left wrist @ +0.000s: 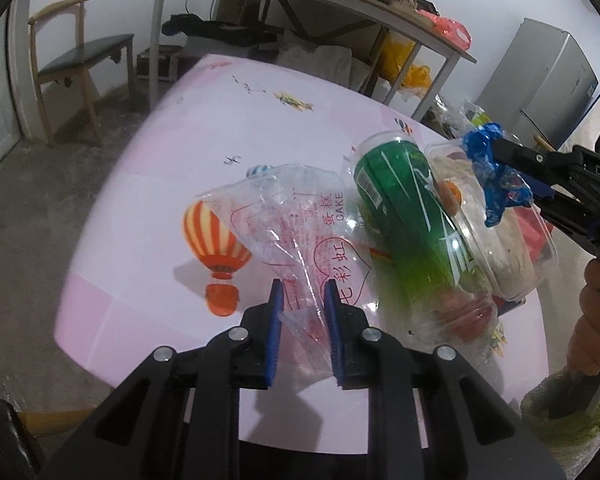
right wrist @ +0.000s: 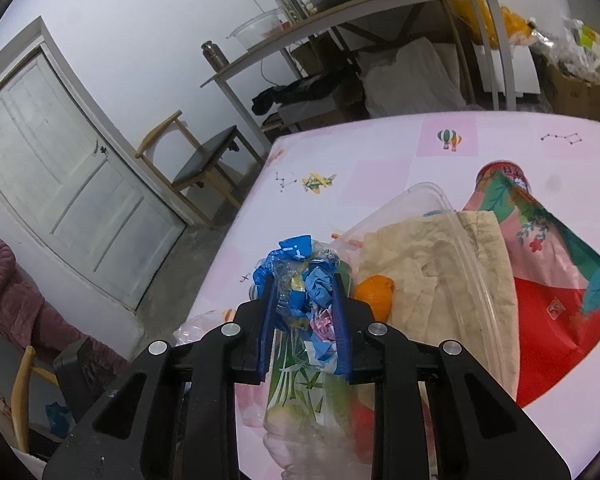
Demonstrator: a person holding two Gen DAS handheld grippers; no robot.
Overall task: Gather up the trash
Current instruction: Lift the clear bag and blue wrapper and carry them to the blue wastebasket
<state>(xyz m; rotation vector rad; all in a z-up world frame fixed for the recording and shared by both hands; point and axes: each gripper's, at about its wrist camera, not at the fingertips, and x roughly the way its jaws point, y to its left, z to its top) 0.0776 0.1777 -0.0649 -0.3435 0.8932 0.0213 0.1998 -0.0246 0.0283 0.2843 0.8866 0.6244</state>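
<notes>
Right wrist view, orange (right wrist: 374,294), red bag (right wrist: 556,320)

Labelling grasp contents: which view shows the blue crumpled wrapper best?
Right wrist view: the blue crumpled wrapper sits close up, pinched between the right gripper pads, creases and clear film visible. The left wrist view shows it smaller, from the side, hanging from that gripper over the clear plastic container.

left wrist: close, downward | right wrist: same | shared: table (left wrist: 148,184) (pink)
</notes>
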